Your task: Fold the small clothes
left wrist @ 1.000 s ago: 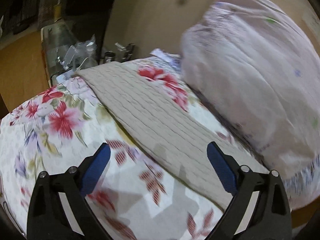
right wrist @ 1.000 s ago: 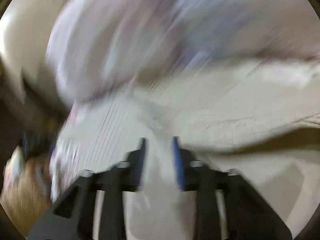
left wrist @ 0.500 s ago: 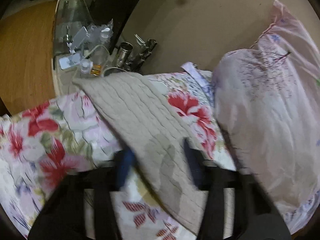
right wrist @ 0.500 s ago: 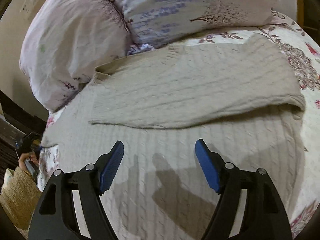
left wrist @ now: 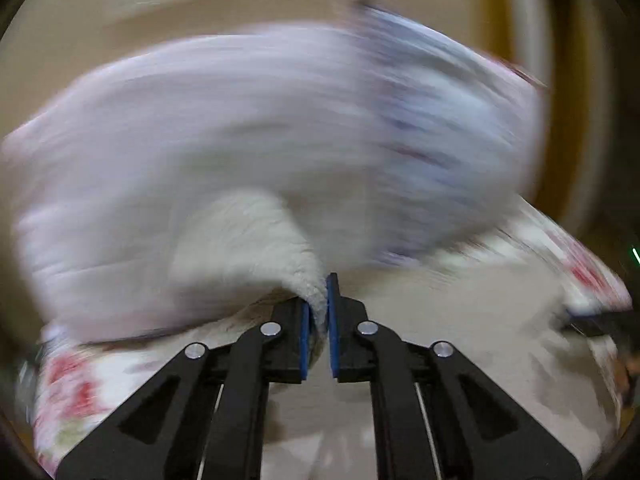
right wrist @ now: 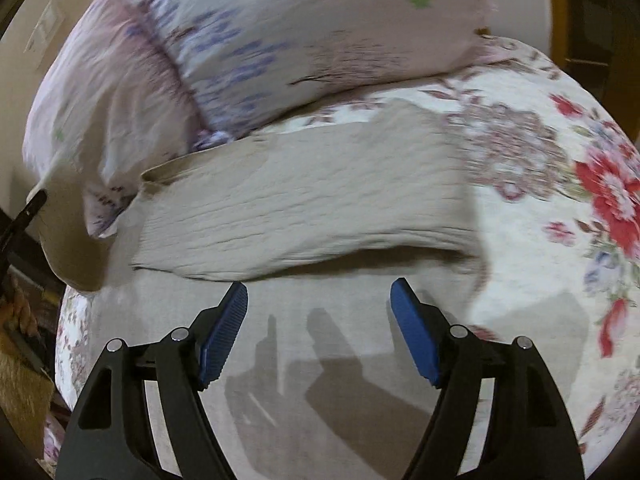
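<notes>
A beige knit sweater [right wrist: 304,200] lies on the flowered bedspread [right wrist: 560,184], its far part folded over toward me. My right gripper [right wrist: 319,300] is open and empty, just above the sweater's near part. In the blurred left wrist view my left gripper [left wrist: 318,300] is shut on a raised fold of the beige sweater [left wrist: 256,248], which bunches up between the blue pads.
Two pale lilac pillows [right wrist: 280,32] lie against the wall behind the sweater and fill the left wrist view [left wrist: 240,128]. The bed's left edge drops to a floor with dark objects [right wrist: 16,240]. A wooden frame [right wrist: 592,20] stands at the far right.
My left gripper closed on the sweater's edge and swung it toward the pillows. My right gripper stayed open and drew slightly back.
</notes>
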{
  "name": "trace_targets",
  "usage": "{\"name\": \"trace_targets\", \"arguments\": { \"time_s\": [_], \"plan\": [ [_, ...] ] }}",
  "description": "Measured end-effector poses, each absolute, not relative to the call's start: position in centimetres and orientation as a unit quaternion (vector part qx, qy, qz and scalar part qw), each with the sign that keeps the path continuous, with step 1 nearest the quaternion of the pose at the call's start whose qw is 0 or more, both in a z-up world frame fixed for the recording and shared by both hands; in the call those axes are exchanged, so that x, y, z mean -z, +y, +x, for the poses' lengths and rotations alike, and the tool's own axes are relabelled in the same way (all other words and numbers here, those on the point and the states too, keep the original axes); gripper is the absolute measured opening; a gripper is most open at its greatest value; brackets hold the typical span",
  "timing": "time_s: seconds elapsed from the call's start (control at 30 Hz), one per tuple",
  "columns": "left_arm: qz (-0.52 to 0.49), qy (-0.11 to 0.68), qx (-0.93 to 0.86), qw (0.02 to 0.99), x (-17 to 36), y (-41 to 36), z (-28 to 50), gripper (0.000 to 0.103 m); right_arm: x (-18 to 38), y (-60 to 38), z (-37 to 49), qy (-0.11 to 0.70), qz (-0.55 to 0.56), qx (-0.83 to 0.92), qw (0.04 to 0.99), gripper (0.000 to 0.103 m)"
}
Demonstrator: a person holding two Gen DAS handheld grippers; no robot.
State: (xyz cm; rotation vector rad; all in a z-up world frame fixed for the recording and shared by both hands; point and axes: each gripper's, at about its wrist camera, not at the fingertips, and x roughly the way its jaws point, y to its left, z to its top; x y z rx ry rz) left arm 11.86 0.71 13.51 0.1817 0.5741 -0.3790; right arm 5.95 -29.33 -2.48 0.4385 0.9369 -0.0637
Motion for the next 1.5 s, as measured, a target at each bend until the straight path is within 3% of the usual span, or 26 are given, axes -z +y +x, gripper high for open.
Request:
{"name": "trace_targets", "arguments": {
  "time_s": [0.07,0.13,0.2,0.33,0.47,0.6,0.67,0.7,0.77,0.83,0.9,0.97,1.1,1.33,1.4,1.43,1.47,1.5],
  "plan": [
    [0.135,0.323,0.230,0.908,-10.4,-5.0,10.2,0.022,2.6,-30.5,5.3,0.453,0.216,0.040,0.864,0.076],
    [0.156,0.337,0.217,0.903,-8.2,-5.6,8.1,0.039,2.4,-31.8,3.9,0.453,0.225,0.049,0.861,0.076],
    [0.137,0.351,0.185,0.908,-7.0,-2.9,5.8,0.063,2.2,-32.6,2.5,0.452,0.224,0.063,0.861,0.076],
    [0.084,0.409,0.095,0.904,-5.3,4.8,3.5,0.073,2.8,-34.5,-0.5,0.463,0.258,0.076,0.845,0.076],
    [0.004,0.476,0.038,0.879,-3.1,11.3,0.9,0.074,4.5,-34.4,-3.4,0.481,0.313,0.039,0.818,0.071],
    [-0.089,0.497,0.060,0.861,-2.1,13.2,-3.0,0.066,5.2,-32.6,-5.6,0.505,0.348,-0.038,0.789,0.051],
    [-0.112,0.502,0.075,0.854,-2.1,12.5,-4.1,0.059,6.0,-31.6,-6.8,0.521,0.374,-0.074,0.764,0.026],
    [-0.133,0.507,0.091,0.847,-2.1,12.4,-5.0,0.050,6.6,-31.1,-7.5,0.531,0.385,-0.090,0.750,0.022],
    [-0.154,0.511,0.101,0.839,-1.8,11.7,-6.3,0.047,7.5,-30.1,-8.9,0.542,0.406,-0.118,0.726,0.012],
    [-0.164,0.519,0.109,0.832,-1.6,11.0,-7.1,0.042,8.0,-29.2,-9.4,0.550,0.416,-0.136,0.711,0.009],
    [-0.171,0.535,0.124,0.818,-1.4,10.6,-7.3,0.023,7.9,-28.7,-9.2,0.548,0.415,-0.146,0.712,0.008],
    [-0.170,0.554,0.149,0.801,-1.1,9.7,-7.0,0.012,6.8,-28.7,-8.0,0.528,0.418,-0.159,0.722,0.008],
    [-0.179,0.551,0.187,0.794,-2.1,9.2,-5.0,0.008,3.6,-29.7,-4.4,0.466,0.424,-0.178,0.756,0.008],
    [-0.194,0.404,0.159,0.880,-8.9,12.7,8.6,0.008,-2.0,-33.1,8.4,0.339,0.418,-0.148,0.830,0.008],
    [-0.189,0.387,0.137,0.892,-9.4,12.9,13.3,0.023,-1.7,-34.3,12.0,0.327,0.424,-0.099,0.839,0.017],
    [-0.189,0.394,0.122,0.891,-9.1,12.8,14.8,0.036,-0.9,-35.1,13.7,0.336,0.432,-0.064,0.835,0.042],
    [-0.185,0.400,0.100,0.892,-9.0,13.3,15.3,0.068,-0.1,-35.5,14.5,0.350,0.436,-0.036,0.828,0.059],
    [-0.176,0.404,0.064,0.895,-8.8,13.9,15.9,0.087,0.5,-35.9,15.1,0.361,0.449,-0.013,0.817,0.059]
  ]
}}
